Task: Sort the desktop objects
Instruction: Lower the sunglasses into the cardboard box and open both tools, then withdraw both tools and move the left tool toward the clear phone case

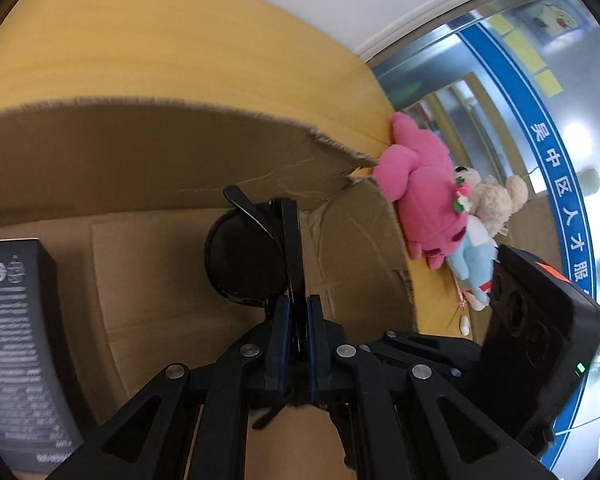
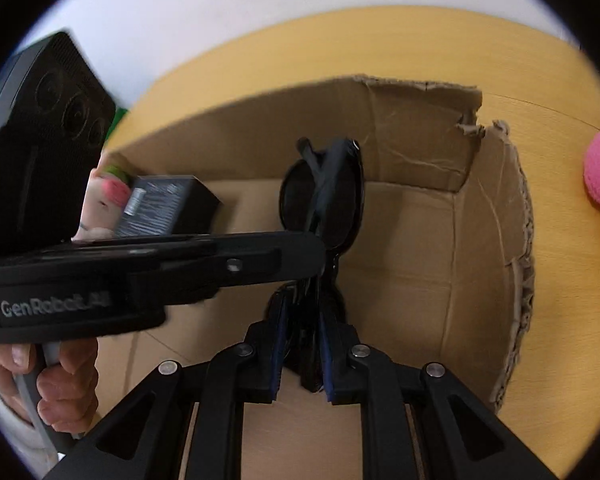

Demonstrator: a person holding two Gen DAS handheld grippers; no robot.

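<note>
Black sunglasses are held over the open cardboard box. My left gripper is shut on them; its blue pads clamp the folded frame. My right gripper is also shut on the same sunglasses, with one lens standing up beyond the fingers. In the right wrist view the left gripper's body crosses from the left, reaching the glasses above the box. A black printed carton lies inside the box at the left; it also shows in the right wrist view.
A pink plush toy, a beige teddy and a small doll lie on the yellow wooden table right of the box. The right gripper's body stands at the right. Glass wall with blue lettering behind.
</note>
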